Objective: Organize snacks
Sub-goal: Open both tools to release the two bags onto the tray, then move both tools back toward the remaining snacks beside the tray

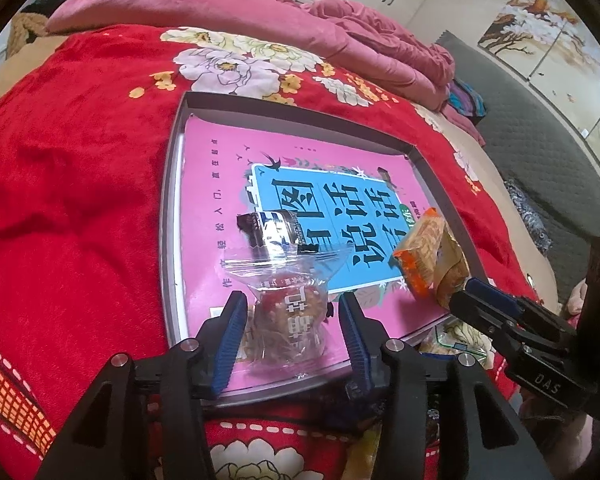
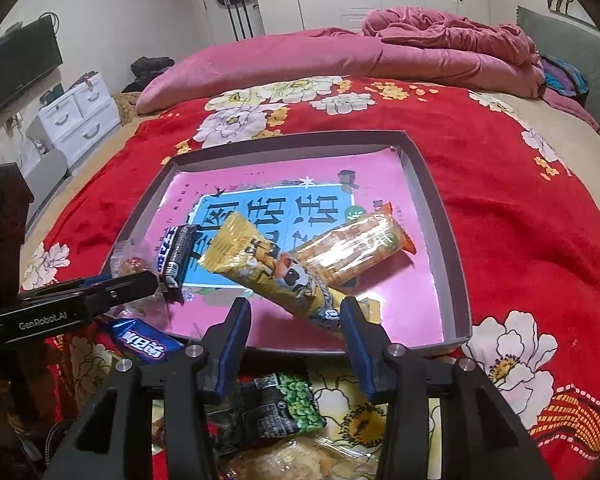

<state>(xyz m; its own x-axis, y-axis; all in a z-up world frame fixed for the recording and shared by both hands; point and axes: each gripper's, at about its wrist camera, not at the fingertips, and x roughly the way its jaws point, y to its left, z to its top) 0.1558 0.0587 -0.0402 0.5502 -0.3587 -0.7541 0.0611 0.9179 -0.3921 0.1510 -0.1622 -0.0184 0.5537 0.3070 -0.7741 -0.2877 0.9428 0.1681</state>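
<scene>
Both tongs wide over the tray on the bed.

Our left tongs [image 1: 296,332] gape around a clear-wrapped snack [image 1: 288,320], pads apart from it. Our right tongs [image 2: 296,328] gape around the yellow packet's [image 2: 268,268] near end; contact unclear. Tray [image 2: 456,280] holds both; nearer packets are cut off.

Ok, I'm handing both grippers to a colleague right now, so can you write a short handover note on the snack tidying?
Left gripper: open, fingers either side of the clear-wrapped pastry, which lies in the tray.
Right gripper: open, at the near end of the yellow packet.
Done: four snacks lie in the tray: the pastry, the dark packet, and the yellow packet crossing the orange packet.
Left: the blue packet, green pea packet and another clear-wrapped snack lie on the bedspread, on the near side of the tray.
</scene>
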